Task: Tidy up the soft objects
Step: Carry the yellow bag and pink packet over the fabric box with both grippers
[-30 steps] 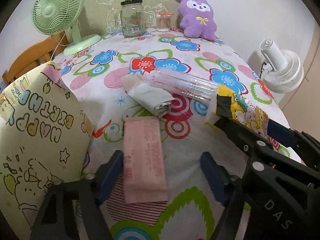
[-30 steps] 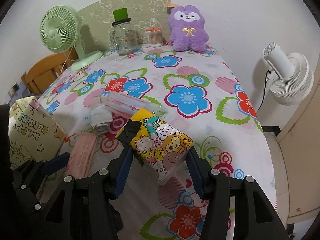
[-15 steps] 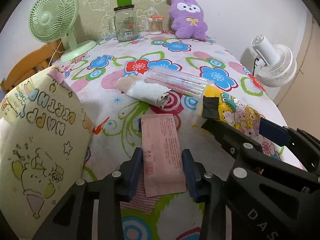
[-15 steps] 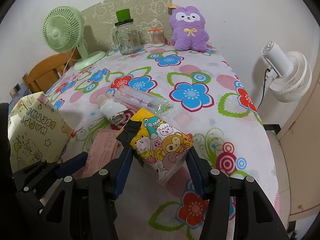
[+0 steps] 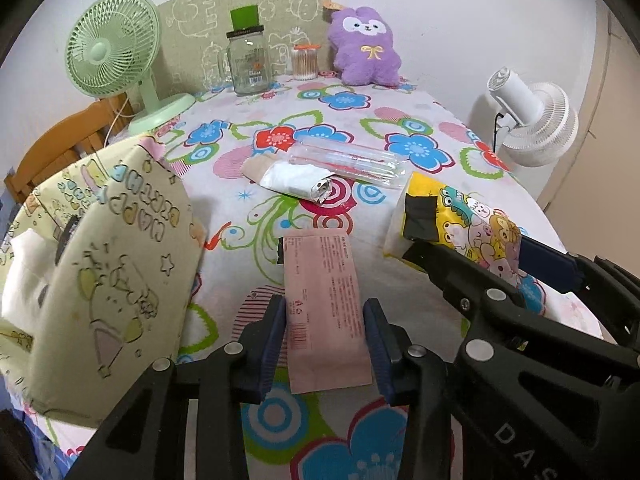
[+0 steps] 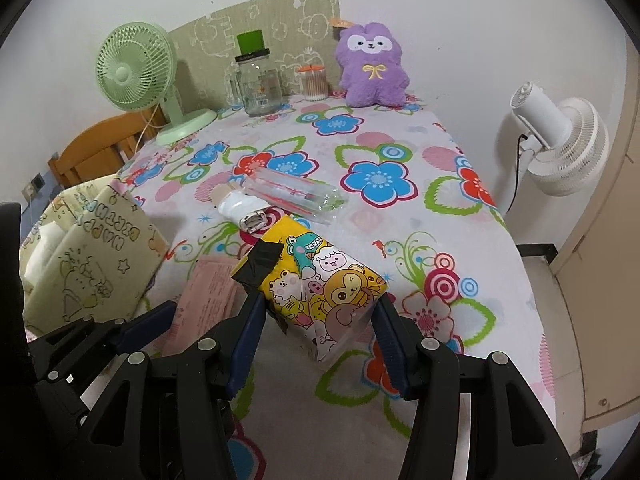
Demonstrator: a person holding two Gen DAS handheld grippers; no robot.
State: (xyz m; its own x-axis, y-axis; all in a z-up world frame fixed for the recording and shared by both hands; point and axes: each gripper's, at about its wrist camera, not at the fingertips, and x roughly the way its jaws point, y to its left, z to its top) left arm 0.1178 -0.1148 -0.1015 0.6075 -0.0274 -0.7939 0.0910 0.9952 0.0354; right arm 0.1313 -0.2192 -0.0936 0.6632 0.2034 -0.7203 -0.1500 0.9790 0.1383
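Left hand-held gripper [image 5: 325,336] clamps flat pink packet [image 5: 325,312] | right hand-held gripper [image 6: 318,322] squeezes glossy cartoon-print tissue pack [image 6: 320,276]

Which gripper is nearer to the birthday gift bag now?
Left. The left gripper, shut on the pink packet, is beside the birthday gift bag; the right gripper is farther right.

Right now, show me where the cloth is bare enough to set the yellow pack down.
Widest bare stretch: right side of the tablecloth, between the clear sleeve and the plush. Another runs along the near right edge beside the yellow cartoon pack. Crowded: the middle, where the sleeve, white roll and pink packet cluster, and the left, where the gift bag stands.
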